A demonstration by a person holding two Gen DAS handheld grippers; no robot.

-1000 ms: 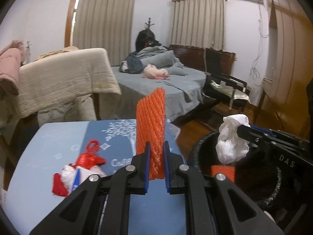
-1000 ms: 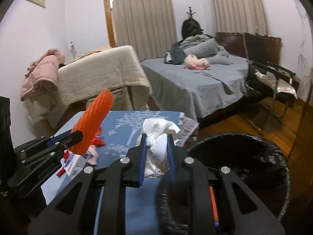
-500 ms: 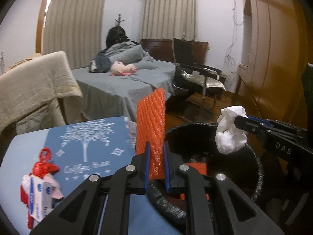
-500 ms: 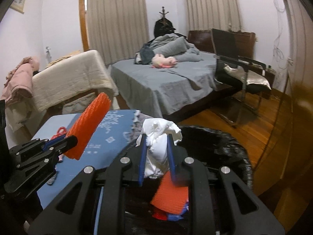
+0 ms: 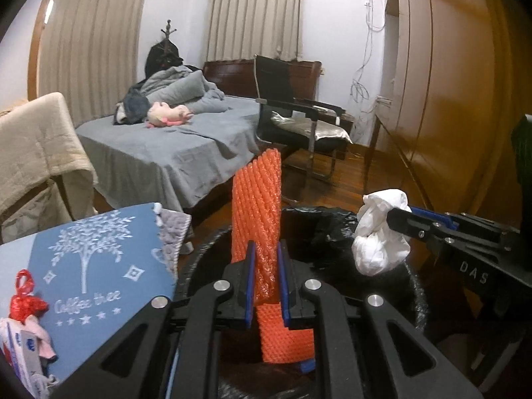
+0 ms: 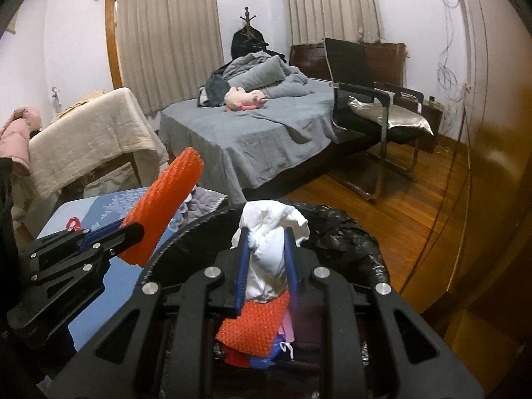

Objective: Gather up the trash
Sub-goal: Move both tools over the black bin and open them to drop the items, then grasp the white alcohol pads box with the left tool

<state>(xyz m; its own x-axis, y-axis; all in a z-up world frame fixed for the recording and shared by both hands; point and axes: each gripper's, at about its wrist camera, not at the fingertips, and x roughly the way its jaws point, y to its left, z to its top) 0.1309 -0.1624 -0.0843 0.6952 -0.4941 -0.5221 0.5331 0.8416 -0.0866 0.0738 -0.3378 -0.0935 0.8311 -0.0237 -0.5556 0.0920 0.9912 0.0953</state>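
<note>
Above the bin's rim (image 6: 349, 229), left tool (image 5: 265, 276) pinching orange netting (image 5: 257, 206), right tool (image 6: 266, 259) pinching white wad (image 6: 271, 232)

left wrist: close, looks along its hand-held gripper (image 5: 265, 281) down into black bin (image 5: 332, 219) | right wrist: same – along its own hand-held gripper (image 6: 266, 266), from the right | shared: bin, bed (image 5: 173, 153), chair (image 6: 372, 106), each other's gripper
</note>
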